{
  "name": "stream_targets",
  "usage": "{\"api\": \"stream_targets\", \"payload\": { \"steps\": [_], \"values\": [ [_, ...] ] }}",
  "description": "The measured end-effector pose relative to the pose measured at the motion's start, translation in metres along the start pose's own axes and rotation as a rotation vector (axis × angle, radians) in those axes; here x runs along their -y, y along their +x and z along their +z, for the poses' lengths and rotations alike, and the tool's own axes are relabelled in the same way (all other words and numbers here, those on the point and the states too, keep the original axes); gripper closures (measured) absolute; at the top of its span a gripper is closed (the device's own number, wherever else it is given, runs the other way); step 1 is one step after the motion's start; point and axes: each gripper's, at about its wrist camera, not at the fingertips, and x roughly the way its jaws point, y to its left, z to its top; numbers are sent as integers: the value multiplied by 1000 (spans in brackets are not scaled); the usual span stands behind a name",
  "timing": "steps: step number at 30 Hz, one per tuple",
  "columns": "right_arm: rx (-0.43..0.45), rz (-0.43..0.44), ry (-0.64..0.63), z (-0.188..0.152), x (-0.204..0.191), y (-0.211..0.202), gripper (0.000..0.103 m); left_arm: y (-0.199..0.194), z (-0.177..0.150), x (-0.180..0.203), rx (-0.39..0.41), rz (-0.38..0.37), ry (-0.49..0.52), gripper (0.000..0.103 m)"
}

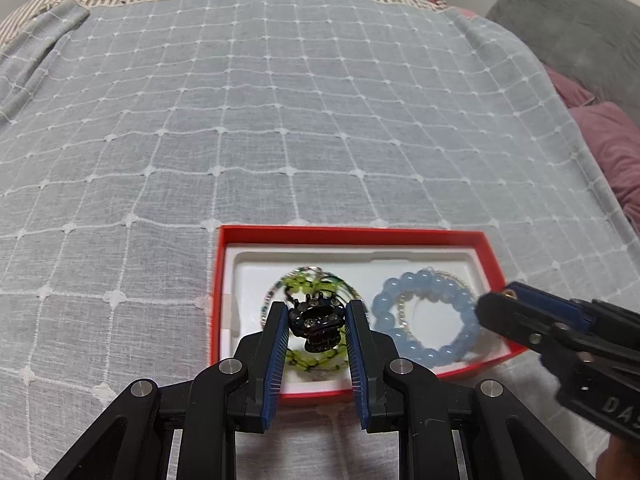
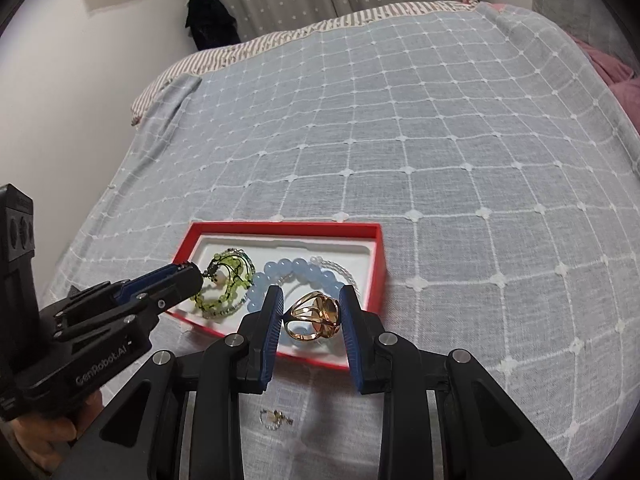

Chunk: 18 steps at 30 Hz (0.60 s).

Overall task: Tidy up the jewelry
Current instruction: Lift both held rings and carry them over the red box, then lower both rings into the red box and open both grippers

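Where jaws cross, green bracelet (image 1: 316, 284) shows partly.

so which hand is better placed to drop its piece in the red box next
Left. Its black hair clip already hangs over the red box, above the green bracelet. The right's gold ring sits at the near rim.

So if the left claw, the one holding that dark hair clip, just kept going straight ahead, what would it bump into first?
Most likely the green beaded bracelet lying in the red box, directly beyond the left claw and its hair clip. Depth is hard to judge here.
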Motion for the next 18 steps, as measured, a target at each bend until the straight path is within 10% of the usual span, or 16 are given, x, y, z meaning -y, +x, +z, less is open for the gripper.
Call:
{"api": "stream_targets", "payload": {
  "steps": [18],
  "values": [
    [-11, -2, -27, 10, -8, 26, 72, 16, 2, -10, -14, 35, -10, 80]
  ]
}}
